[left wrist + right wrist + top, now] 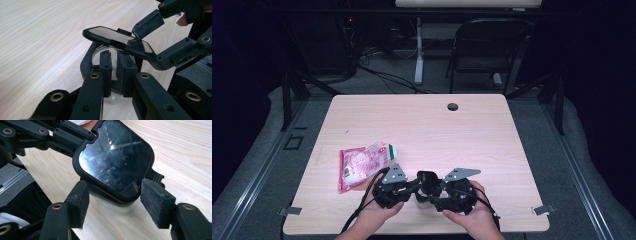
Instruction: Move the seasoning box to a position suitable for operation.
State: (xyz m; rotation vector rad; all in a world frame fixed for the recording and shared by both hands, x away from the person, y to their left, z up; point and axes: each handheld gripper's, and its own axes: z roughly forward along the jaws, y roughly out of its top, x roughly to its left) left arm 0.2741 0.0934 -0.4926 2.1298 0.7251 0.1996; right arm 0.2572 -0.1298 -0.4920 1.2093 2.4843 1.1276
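Near the left edge of the pale wooden tabletop [437, 130] lies a flat red-and-white printed plastic packet [362, 167], just beyond the left gripper and not touching it.

At the middle of the near edge the two grippers meet over the work. The left gripper [115, 53] comes in from the left. Its pads are drawn narrow, with only a slit between them, and they look to be pinching the rim of the small clear round container [112, 98] at its black collar. Exactly what sits in the slit is hard to make out.

The glossy, black-framed, rounded-rectangular lid [117, 37] stands tilted up over the container's mouth and apart from the rim on the side toward the left gripper.

The right gripper [116, 195] is spread fairly wide. One pad is at each long side of the lid at its near end, so the lid's long axis runs straight away from this gripper and the jaws span its short width. They seem to be pressing on the frame and holding the lid up.

As I judge it, the coming move turns on this. The lid lies dead ahead between the right pads, and the right hand [472, 212] is the one that has it, while the left hand [379, 215] only steadies the container below.

In all there are one container, one lid, one packet and two grippers.
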